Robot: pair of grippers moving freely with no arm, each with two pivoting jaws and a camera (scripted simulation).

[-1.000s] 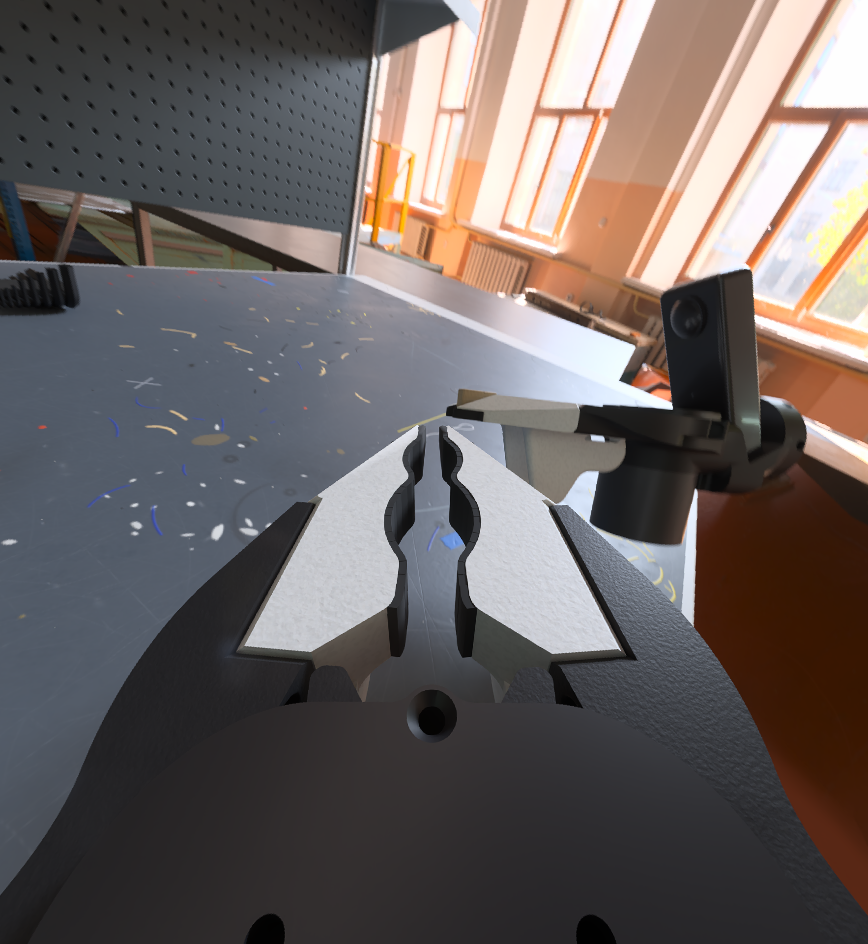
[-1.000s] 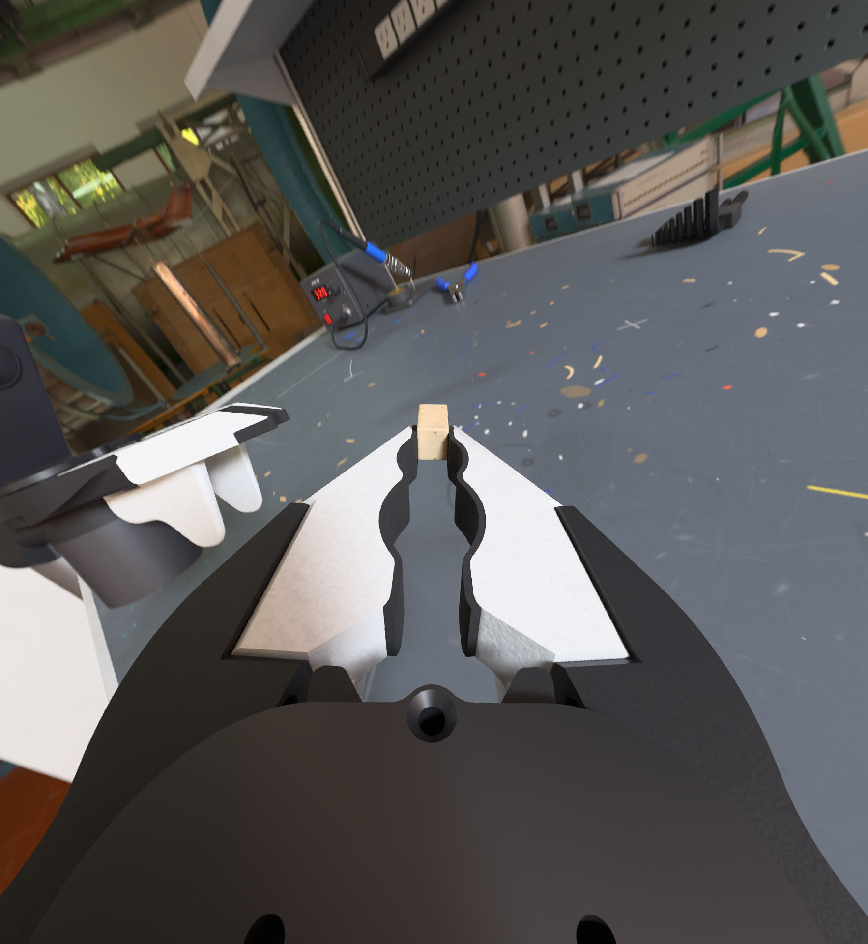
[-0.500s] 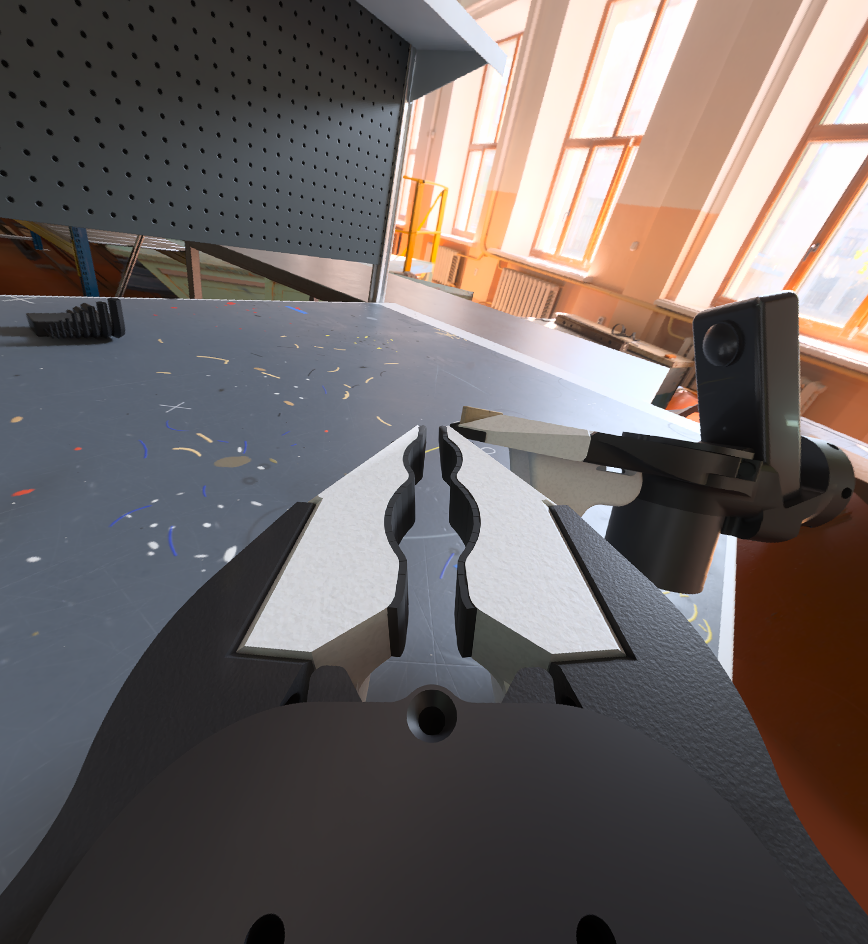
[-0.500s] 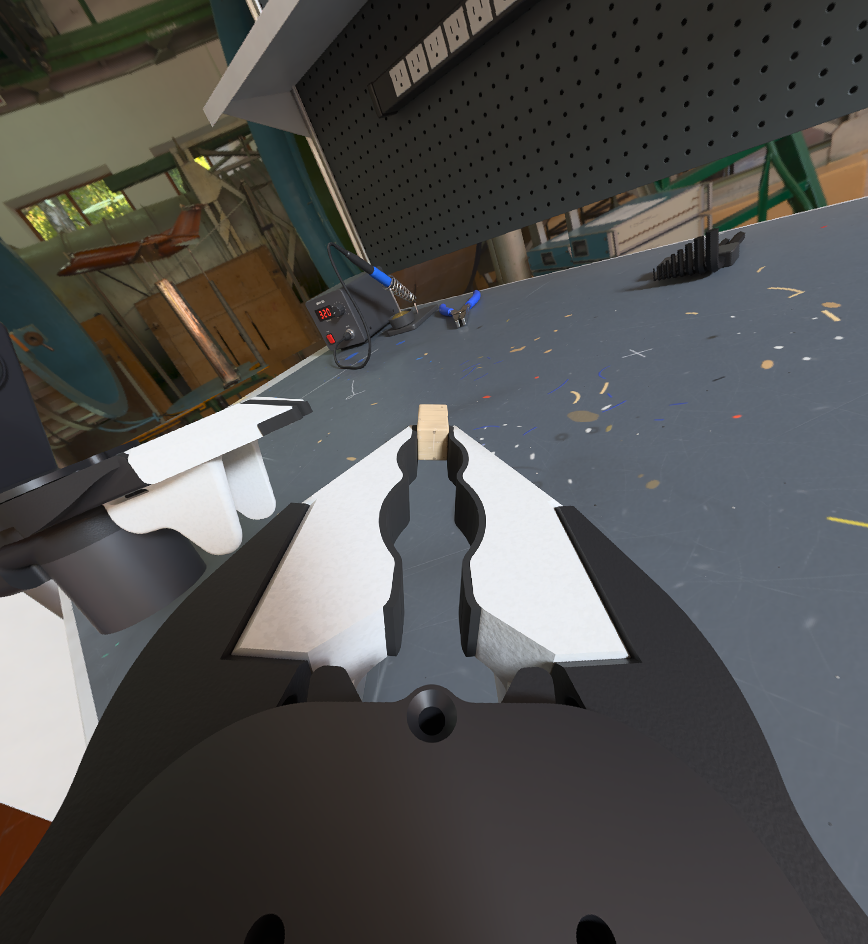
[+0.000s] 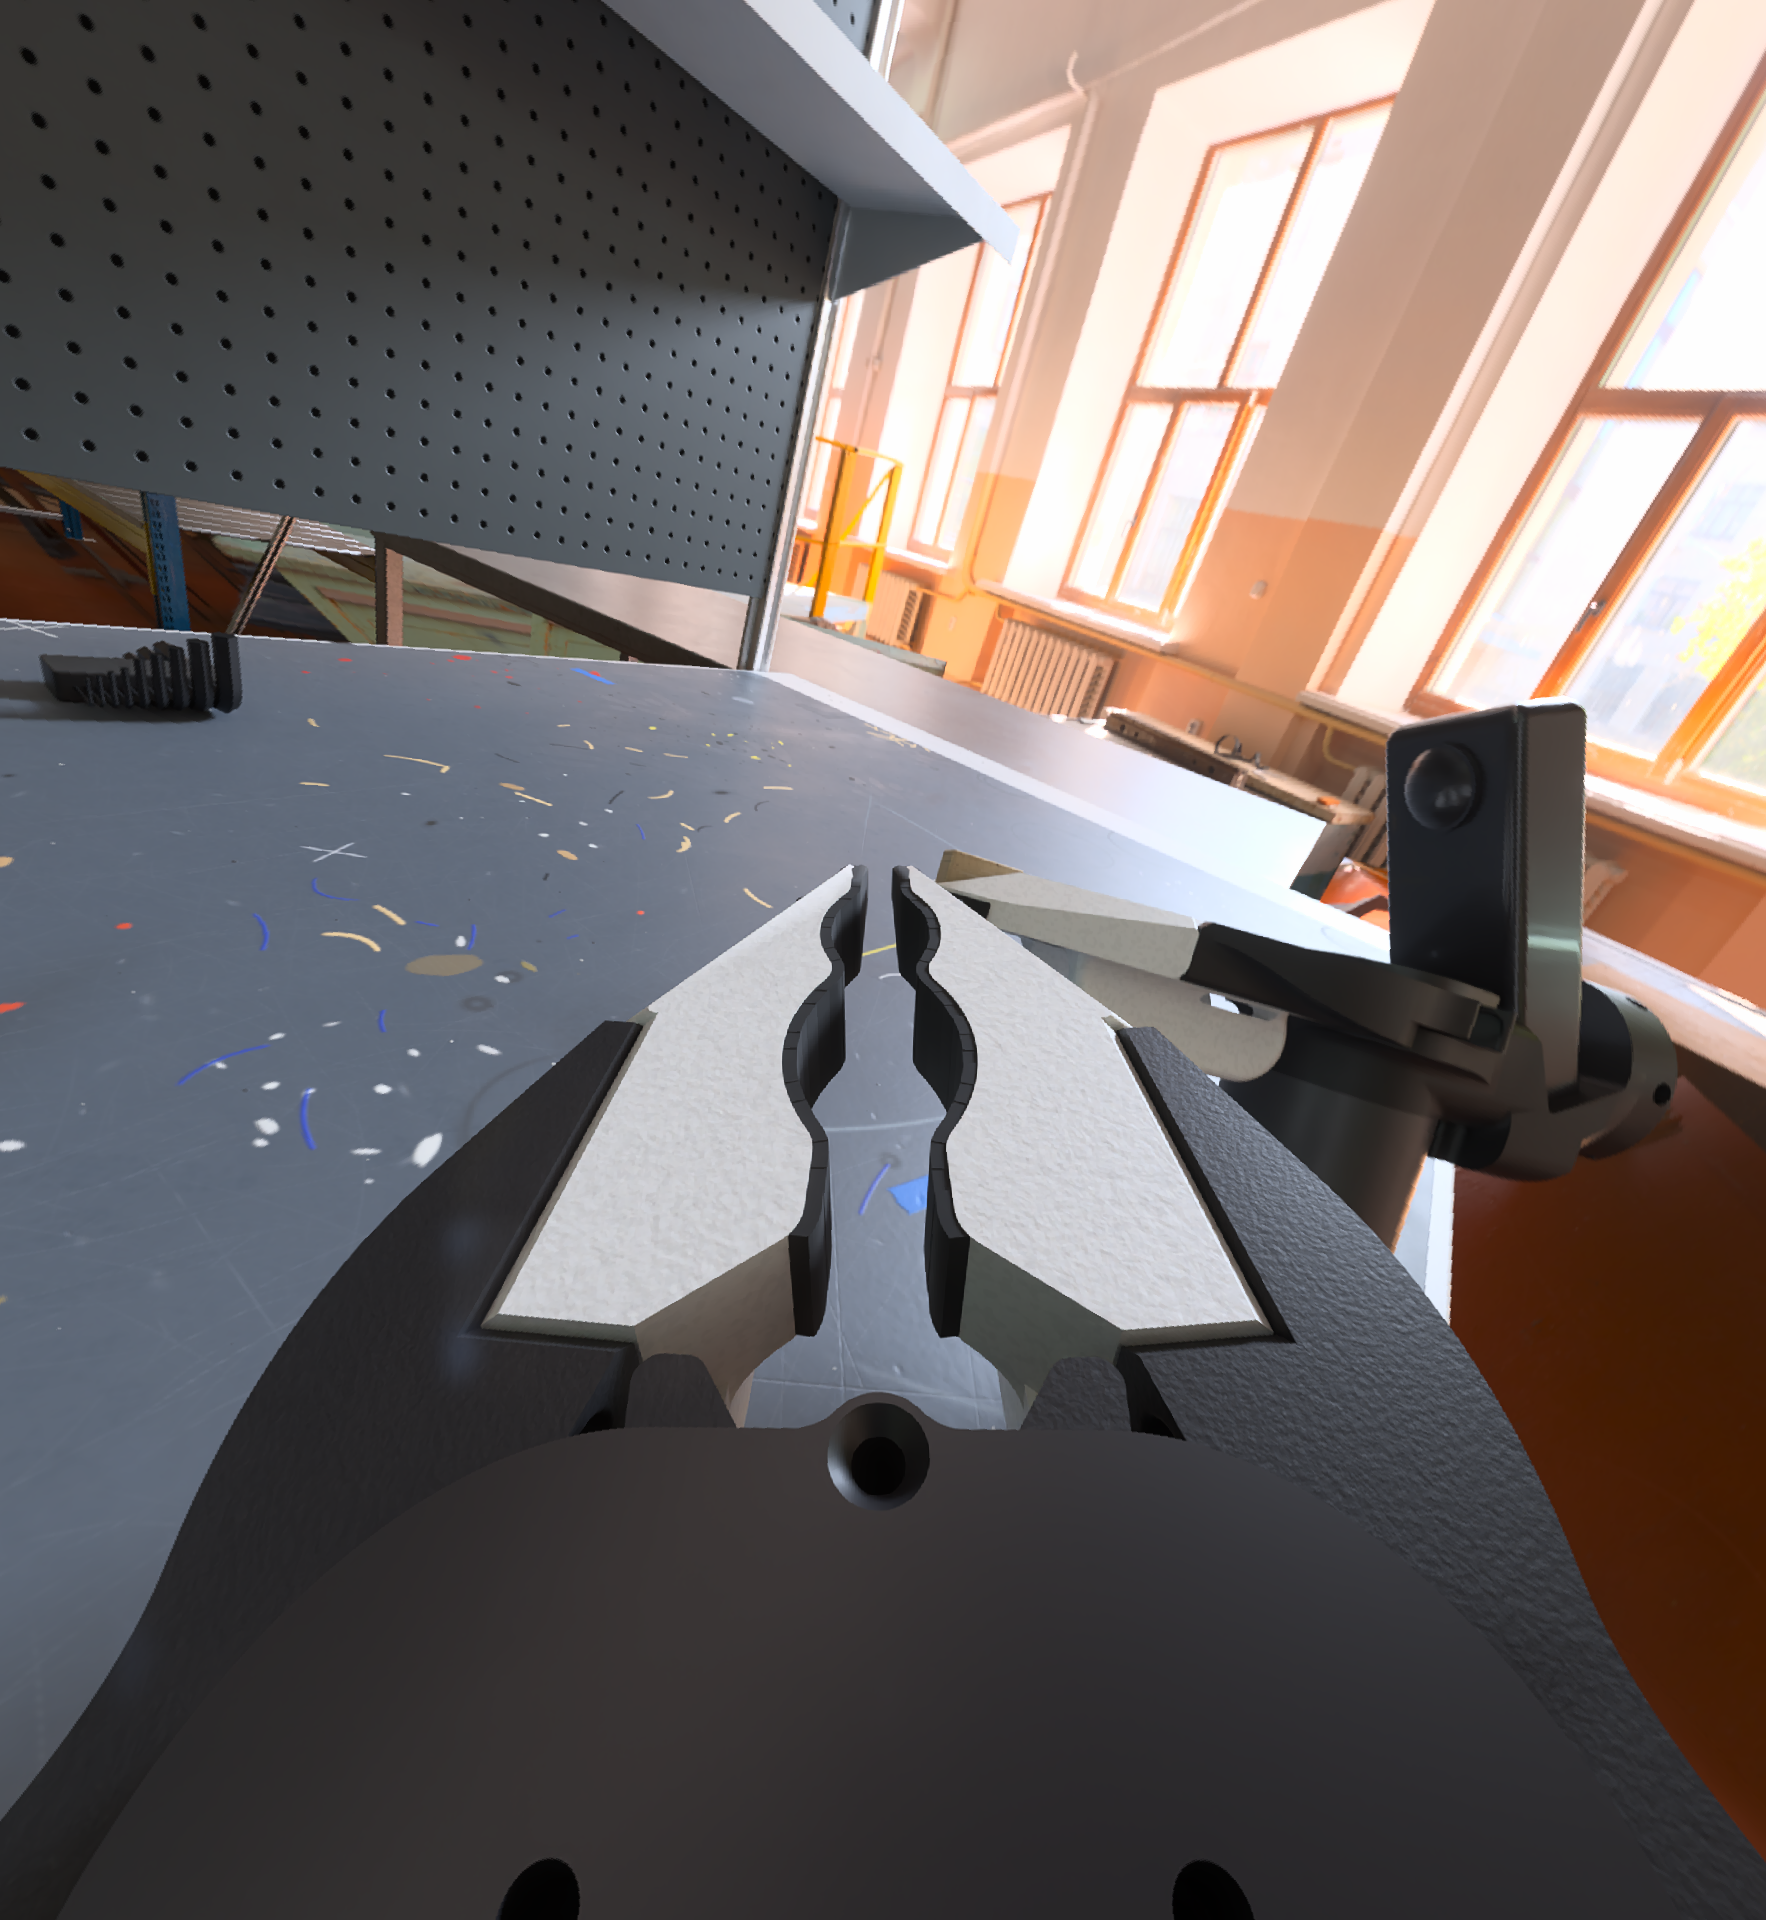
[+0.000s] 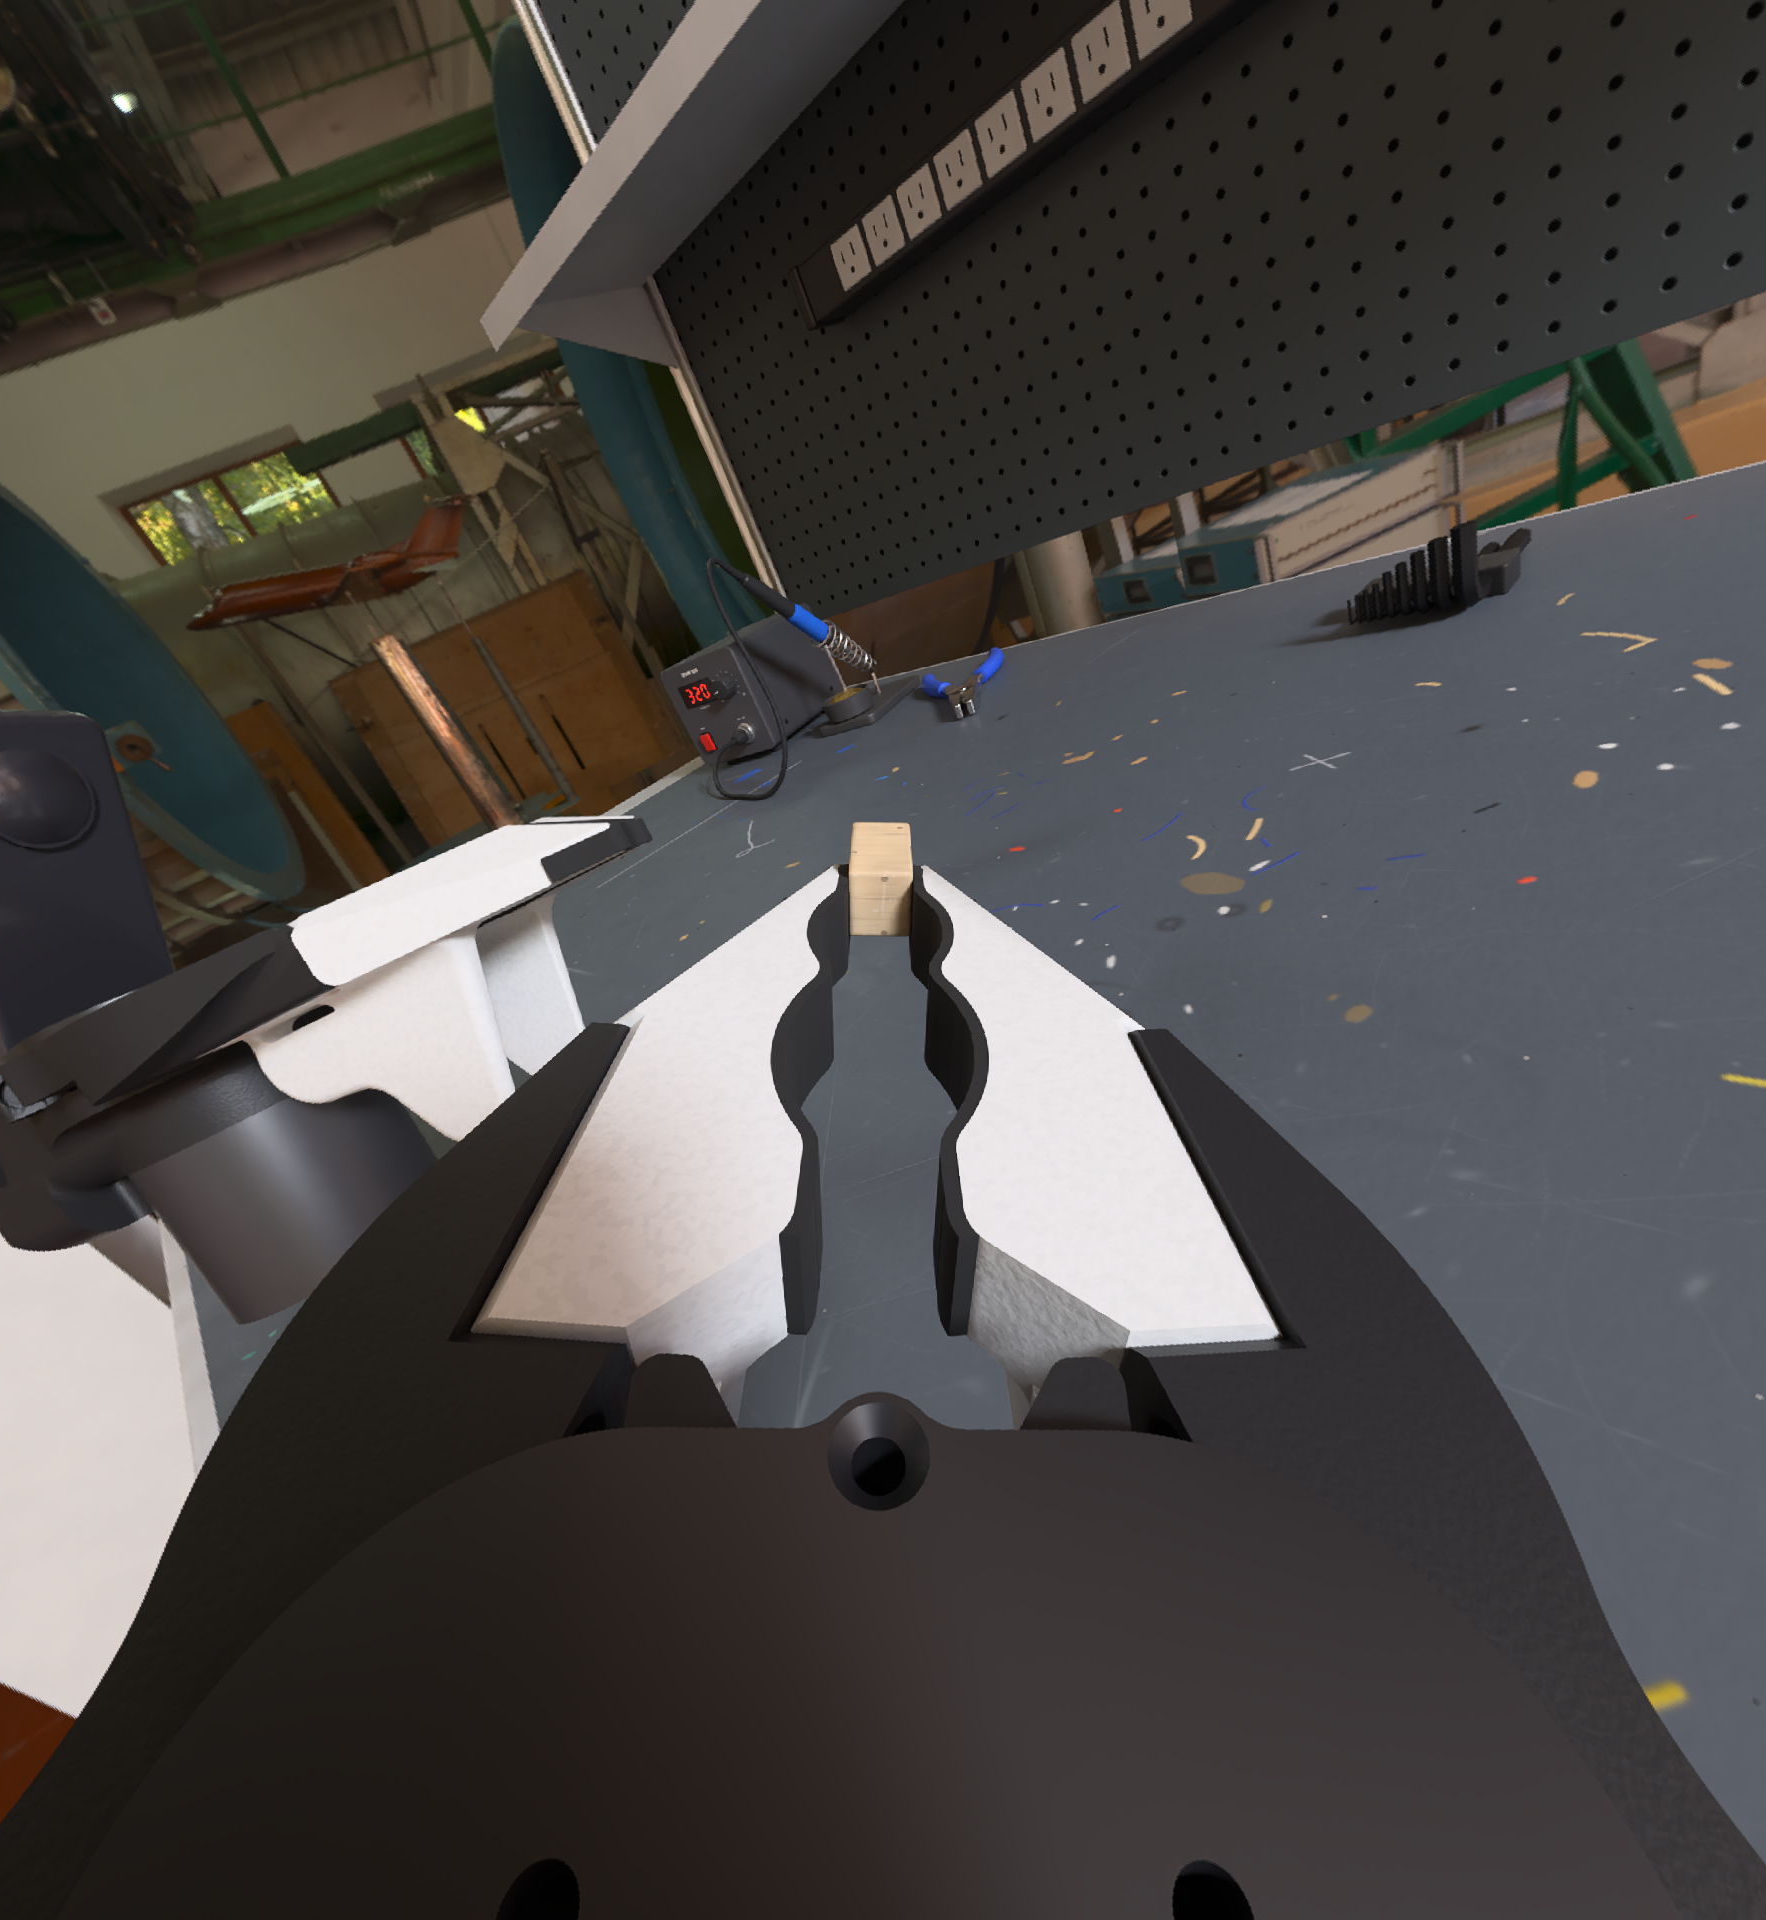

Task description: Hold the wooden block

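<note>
A small pale wooden block (image 6: 880, 879) is clamped between the tips of my right gripper (image 6: 880, 891), held above the grey workbench (image 6: 1378, 1039). In the left wrist view a sliver of the block (image 5: 965, 862) shows at the tip of the right gripper (image 5: 972, 881), which reaches in from the right. My left gripper (image 5: 880, 883) is shut with nothing between its tips, above the bench (image 5: 235, 987). It also shows in the right wrist view (image 6: 588, 836), at the left beside the right one.
A black stepped tool holder (image 5: 146, 675) (image 6: 1430, 582) stands at the back of the bench. A soldering station (image 6: 744, 686) and blue-handled pliers (image 6: 962, 686) sit at the far back left. A perforated back panel (image 6: 1274, 260) with a shelf overhangs. The bench's edge (image 5: 1066, 758) runs on the right.
Both grippers have risen and tilted up, so the bench sits lower and more panel and shelf show. The right gripper keeps the block. The left stays shut.
</note>
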